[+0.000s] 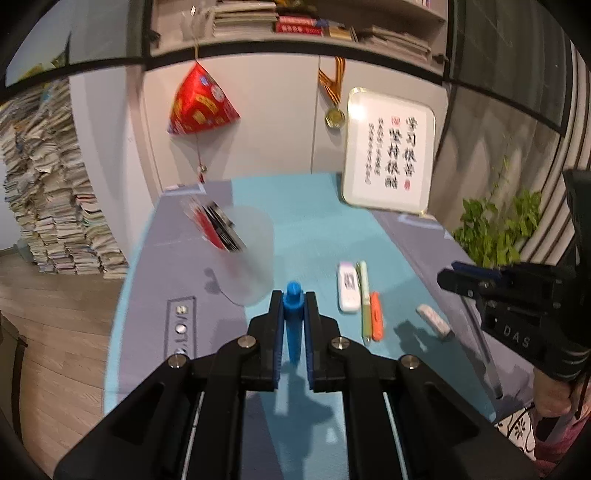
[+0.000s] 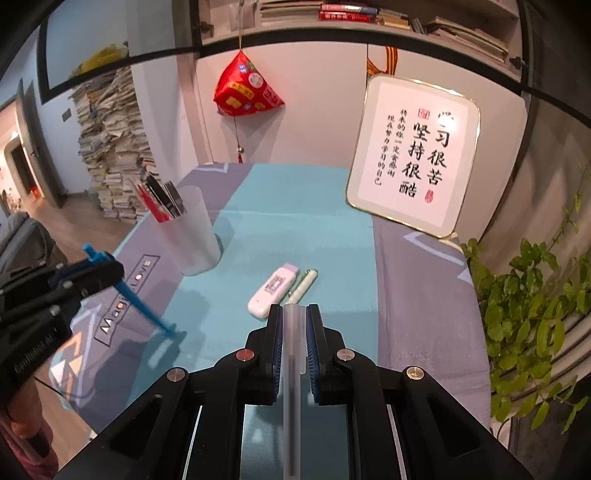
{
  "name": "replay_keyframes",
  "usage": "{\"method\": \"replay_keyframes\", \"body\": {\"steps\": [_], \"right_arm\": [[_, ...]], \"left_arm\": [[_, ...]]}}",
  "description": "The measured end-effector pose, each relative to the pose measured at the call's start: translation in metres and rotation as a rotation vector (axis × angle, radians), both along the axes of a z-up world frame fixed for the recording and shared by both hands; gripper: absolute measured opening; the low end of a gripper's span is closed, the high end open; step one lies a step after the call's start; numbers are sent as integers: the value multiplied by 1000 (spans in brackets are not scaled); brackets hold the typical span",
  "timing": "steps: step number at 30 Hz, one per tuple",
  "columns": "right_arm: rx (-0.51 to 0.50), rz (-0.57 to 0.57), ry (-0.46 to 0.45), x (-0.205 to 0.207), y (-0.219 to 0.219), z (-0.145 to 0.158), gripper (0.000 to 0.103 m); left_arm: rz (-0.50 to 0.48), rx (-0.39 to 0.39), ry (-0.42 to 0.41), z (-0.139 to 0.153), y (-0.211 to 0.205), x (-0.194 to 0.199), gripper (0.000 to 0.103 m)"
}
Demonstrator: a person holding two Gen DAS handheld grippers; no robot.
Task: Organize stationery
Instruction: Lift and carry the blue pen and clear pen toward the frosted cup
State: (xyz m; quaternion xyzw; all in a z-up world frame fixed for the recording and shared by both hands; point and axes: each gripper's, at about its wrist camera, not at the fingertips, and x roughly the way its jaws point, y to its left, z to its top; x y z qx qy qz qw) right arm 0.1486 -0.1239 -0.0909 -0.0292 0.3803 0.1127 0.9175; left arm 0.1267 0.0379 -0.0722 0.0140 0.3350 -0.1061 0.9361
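Roughly midway: cup (image 2: pixel 190 236) already has pens. L gripper (image 1: pixel 293 302) clamps blue pen (image 1: pixel 293 325), R gripper (image 2: pixel 293 314) clamps clear pen (image 2: pixel 291 369), both above table; eraser (image 2: pixel 273 290), green pen (image 2: pixel 303 285) left.

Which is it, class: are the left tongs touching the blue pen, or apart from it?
Touching. The left wrist view shows the left tongs closed on the blue pen, both pads against its barrel.

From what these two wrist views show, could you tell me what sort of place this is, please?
Probably a home study corner: a desk under a teal and grey patterned cloth, a tall leaning stack of worn books and papers on the wood floor, and a gold-rimmed framed calligraphy panel below a crowded bookshelf.
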Motion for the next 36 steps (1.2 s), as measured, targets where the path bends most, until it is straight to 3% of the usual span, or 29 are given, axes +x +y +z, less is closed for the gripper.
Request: {"method": "replay_keyframes", "body": {"steps": [9, 18, 24, 36], "right_arm": [[20, -8, -49, -4, 2, 18, 13], [33, -8, -39, -4, 2, 15, 13], [42, -28, -44, -5, -5, 17, 13], [91, -32, -40, 2, -9, 24, 13]], "left_arm": [[49, -24, -81, 34, 19, 1, 8], [115, -39, -174, 77, 34, 28, 8], [142, -21, -147, 66, 30, 56, 8], [156, 26, -37, 22, 31, 75, 8]]}}
